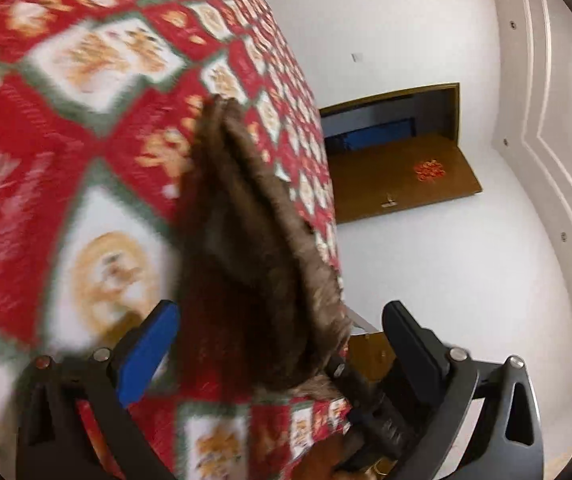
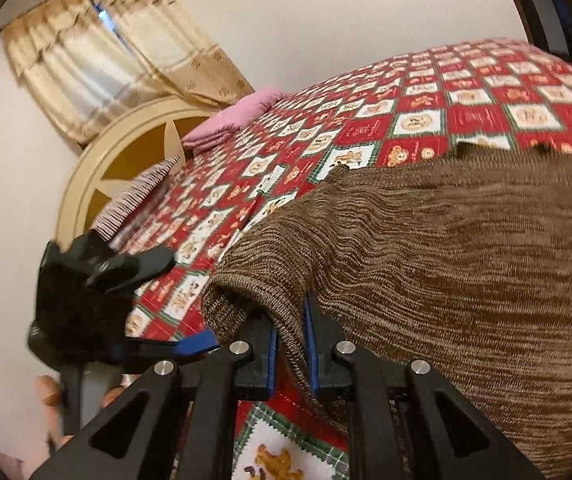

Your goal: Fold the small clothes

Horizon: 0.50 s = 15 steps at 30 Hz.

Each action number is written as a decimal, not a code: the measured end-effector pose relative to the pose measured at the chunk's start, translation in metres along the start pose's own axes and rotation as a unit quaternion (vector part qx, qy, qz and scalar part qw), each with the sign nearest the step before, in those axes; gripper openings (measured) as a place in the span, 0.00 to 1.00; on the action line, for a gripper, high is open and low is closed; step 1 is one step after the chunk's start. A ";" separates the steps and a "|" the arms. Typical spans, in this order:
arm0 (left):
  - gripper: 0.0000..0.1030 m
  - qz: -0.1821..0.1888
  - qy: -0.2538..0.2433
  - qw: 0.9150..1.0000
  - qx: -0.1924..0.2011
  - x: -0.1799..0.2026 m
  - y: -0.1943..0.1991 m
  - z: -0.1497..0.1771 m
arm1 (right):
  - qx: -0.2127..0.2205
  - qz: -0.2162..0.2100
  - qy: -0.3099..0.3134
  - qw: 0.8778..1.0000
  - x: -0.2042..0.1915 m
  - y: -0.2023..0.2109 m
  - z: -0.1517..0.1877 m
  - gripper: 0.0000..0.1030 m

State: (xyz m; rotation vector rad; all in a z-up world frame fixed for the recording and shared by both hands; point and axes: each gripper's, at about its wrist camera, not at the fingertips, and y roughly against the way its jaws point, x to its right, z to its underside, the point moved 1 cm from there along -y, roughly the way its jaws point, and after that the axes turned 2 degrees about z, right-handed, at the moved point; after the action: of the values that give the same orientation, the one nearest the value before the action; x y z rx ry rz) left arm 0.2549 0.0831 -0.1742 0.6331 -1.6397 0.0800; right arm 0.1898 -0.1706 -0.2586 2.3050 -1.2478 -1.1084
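Note:
A brown knitted garment lies on a bed with a red, white and green patterned bedspread. My right gripper is shut on a folded edge of the garment near the bed's front edge. In the left wrist view the garment hangs as a raised fold between the wide-open fingers of my left gripper, which do not pinch it. The left gripper also shows in the right wrist view, open, just left of the garment.
A pink folded cloth and a striped pillow lie at the head of the bed by a cream headboard. Curtains hang behind. A wooden door stands open beyond the bed.

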 end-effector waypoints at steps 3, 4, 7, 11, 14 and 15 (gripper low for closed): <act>1.00 0.023 -0.004 0.999 -0.025 0.009 -0.022 -0.009 | -0.005 0.000 0.010 1.000 -0.005 -0.008 0.001 0.11; 1.00 0.024 -0.011 0.999 -0.034 0.013 -0.030 -0.011 | -0.007 0.000 0.013 1.000 -0.007 -0.011 0.002 0.11; 1.00 0.003 -0.028 0.999 -0.046 0.015 -0.049 -0.018 | -0.031 0.010 0.029 0.999 -0.011 -0.021 0.010 0.14; 0.69 -0.052 -0.045 0.996 -0.061 0.009 -0.059 -0.021 | -0.091 -0.004 0.014 0.996 -0.010 -0.025 0.022 0.33; 0.28 -0.082 -0.060 0.992 -0.072 0.001 -0.052 -0.023 | -0.050 -0.018 0.010 0.999 0.002 0.009 0.021 0.45; 0.15 -0.095 -0.070 0.990 -0.072 -0.001 -0.049 -0.023 | -0.014 0.004 0.013 1.000 0.009 0.026 0.017 0.45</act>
State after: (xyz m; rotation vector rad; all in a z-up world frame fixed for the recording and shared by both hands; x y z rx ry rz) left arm 0.2973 0.0508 -0.1855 0.6924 -1.6941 -0.2237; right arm 0.1655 -0.1911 -0.2592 2.2841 -1.2225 -1.0830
